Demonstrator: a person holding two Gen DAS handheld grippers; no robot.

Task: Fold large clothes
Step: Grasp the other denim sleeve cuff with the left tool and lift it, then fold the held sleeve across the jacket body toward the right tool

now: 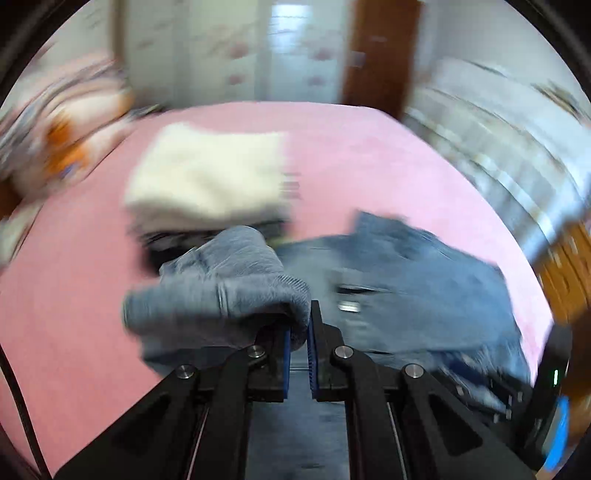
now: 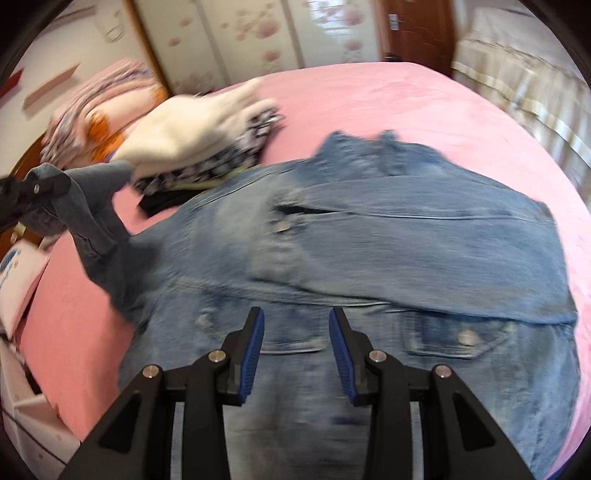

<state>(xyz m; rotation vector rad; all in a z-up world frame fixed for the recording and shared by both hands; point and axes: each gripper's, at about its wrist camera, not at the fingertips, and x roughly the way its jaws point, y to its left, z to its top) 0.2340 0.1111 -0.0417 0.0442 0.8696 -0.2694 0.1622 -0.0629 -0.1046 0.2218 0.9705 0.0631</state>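
A blue denim jacket [image 2: 388, 251] lies spread on the pink bed [image 2: 388, 99]. My left gripper [image 1: 298, 326] is shut on the jacket's sleeve cuff [image 1: 221, 288], which bunches up over its left finger and is lifted off the bed. In the right wrist view the left gripper [image 2: 31, 190] shows at the far left, holding the sleeve [image 2: 92, 206] raised. My right gripper [image 2: 296, 328] is open and empty, just above the jacket's lower front between its two chest pockets. The jacket also shows in the left wrist view [image 1: 424, 273].
A stack of folded clothes with a cream garment on top [image 2: 192, 125] [image 1: 207, 177] sits on the bed beyond the jacket. Patterned pillows [image 2: 96, 103] lie at the far left. A wardrobe [image 2: 240, 33] and a wooden door [image 2: 417, 29] stand behind the bed.
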